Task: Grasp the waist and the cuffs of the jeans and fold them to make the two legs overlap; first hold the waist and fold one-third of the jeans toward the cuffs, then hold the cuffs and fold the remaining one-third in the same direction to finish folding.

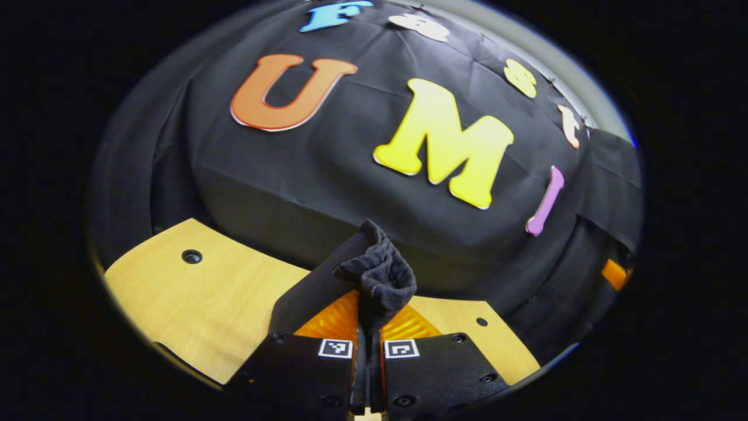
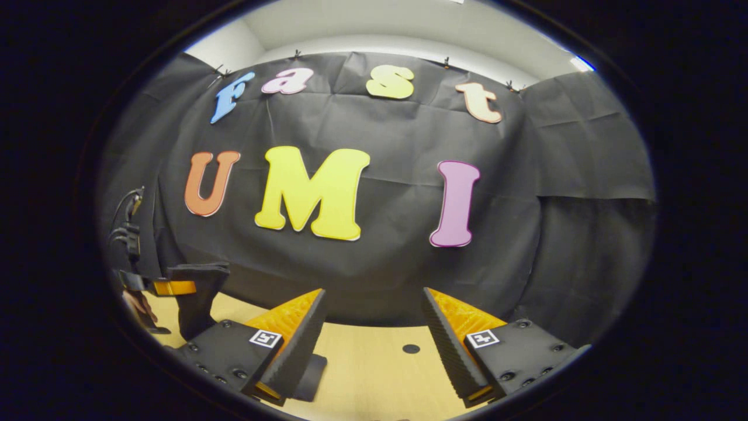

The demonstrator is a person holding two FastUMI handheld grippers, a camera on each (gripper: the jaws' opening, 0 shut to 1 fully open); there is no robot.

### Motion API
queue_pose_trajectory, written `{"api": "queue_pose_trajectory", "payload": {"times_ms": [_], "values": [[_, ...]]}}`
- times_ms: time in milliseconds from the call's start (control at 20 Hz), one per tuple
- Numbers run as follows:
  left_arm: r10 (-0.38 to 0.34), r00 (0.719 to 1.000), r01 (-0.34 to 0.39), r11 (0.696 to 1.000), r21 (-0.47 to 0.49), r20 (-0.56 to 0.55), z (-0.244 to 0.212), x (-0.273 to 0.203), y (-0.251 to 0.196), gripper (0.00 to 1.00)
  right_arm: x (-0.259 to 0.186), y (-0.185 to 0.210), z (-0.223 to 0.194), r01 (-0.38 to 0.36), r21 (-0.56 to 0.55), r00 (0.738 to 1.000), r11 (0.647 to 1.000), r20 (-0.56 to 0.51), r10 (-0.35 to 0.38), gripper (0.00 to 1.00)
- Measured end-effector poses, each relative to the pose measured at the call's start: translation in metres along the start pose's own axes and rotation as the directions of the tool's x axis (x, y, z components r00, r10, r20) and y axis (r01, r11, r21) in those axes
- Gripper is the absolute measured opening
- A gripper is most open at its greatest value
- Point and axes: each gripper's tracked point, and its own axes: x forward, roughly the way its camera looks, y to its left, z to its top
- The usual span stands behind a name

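Observation:
In the left gripper view, my left gripper [image 1: 369,304] is shut on a bunched edge of the dark jeans [image 1: 380,272]. The cloth sticks up past the fingertips, and a flat flap of it runs down to the left. Which part of the jeans this is cannot be told. My right gripper [image 2: 374,327] stands open above the table with nothing between its fingers [image 2: 298,339]. At the far left of the right gripper view, the left gripper [image 2: 172,286] is lifted with a strip of the jeans [image 2: 196,307] hanging from it.
The light wooden table [image 1: 193,298] lies below both grippers, with small round holes [image 1: 191,256] [image 2: 411,348] in it. The black cloth wall stands close behind its far edge. A hand [image 2: 137,307] and cables [image 2: 128,228] sit at the far left of the right gripper view.

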Motion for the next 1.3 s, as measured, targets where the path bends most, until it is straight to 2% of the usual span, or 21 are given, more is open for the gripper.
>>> {"api": "queue_pose_trajectory", "payload": {"times_ms": [200,350,550,800,1000,1200,1300], "values": [[-0.081,0.994,0.089,0.988,0.123,-0.067,-0.037,0.012,-0.052,0.06,-0.004,-0.010,-0.008,0.000,0.046,1.000,0.999,-0.030,0.002,0.99],[-0.136,0.981,0.164,0.962,0.219,-0.138,-0.072,0.015,-0.079,0.06,-0.007,-0.011,-0.011,-0.004,0.064,0.999,0.998,-0.035,0.006,0.99],[-0.167,0.958,0.247,0.890,0.383,-0.232,-0.111,0.019,-0.097,0.06,-0.007,-0.009,-0.014,-0.017,0.045,0.999,0.999,-0.051,0.019,0.99],[-0.154,0.935,0.307,0.805,0.507,-0.321,-0.164,0.030,-0.097,0.06,-0.008,-0.010,-0.016,-0.017,0.039,0.998,0.999,-0.060,0.020,0.99],[-0.140,0.919,0.349,0.725,0.594,-0.369,-0.185,0.030,-0.093,0.06,-0.009,-0.013,-0.016,-0.010,0.040,0.998,0.999,-0.062,0.013,0.99],[-0.135,0.909,0.375,0.677,0.633,-0.395,-0.197,0.033,-0.089,0.06,-0.009,-0.014,-0.018,-0.010,0.048,0.997,0.999,-0.071,0.013,0.99],[-0.146,0.892,0.407,0.673,0.617,-0.429,-0.207,0.031,-0.089,0.06,-0.011,-0.012,-0.019,-0.011,0.053,0.997,0.999,-0.077,0.015,0.99]]}}
